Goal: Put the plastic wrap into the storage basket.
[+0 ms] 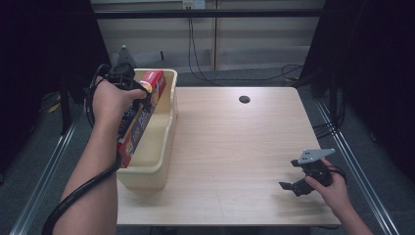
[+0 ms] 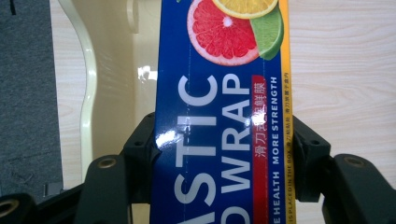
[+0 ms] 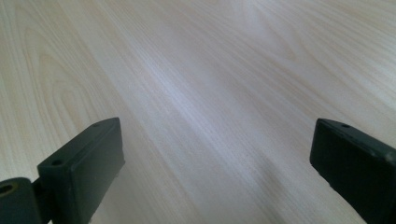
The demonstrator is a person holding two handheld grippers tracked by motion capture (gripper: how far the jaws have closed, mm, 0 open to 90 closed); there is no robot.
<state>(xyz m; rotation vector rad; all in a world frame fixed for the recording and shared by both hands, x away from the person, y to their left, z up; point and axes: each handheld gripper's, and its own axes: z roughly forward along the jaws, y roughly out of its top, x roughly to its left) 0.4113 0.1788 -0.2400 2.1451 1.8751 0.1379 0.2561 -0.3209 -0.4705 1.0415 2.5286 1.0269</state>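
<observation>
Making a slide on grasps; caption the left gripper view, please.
Left gripper clamped on a blue plastic wrap box above a cream bin.

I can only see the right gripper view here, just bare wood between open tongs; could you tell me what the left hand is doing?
Observer: The left tongs are shut on a blue plastic-wrap box, gripping it across its width.
Operator: Thank you. Where is the box relative to the table?
Observer: It is tilted over a cream bin at the left edge of the table, its lower end down inside the bin.
Operator: And where do my right tongs sit?
Observer: The right tongs are open, low over the table's near right corner, well apart from the bin.
</observation>
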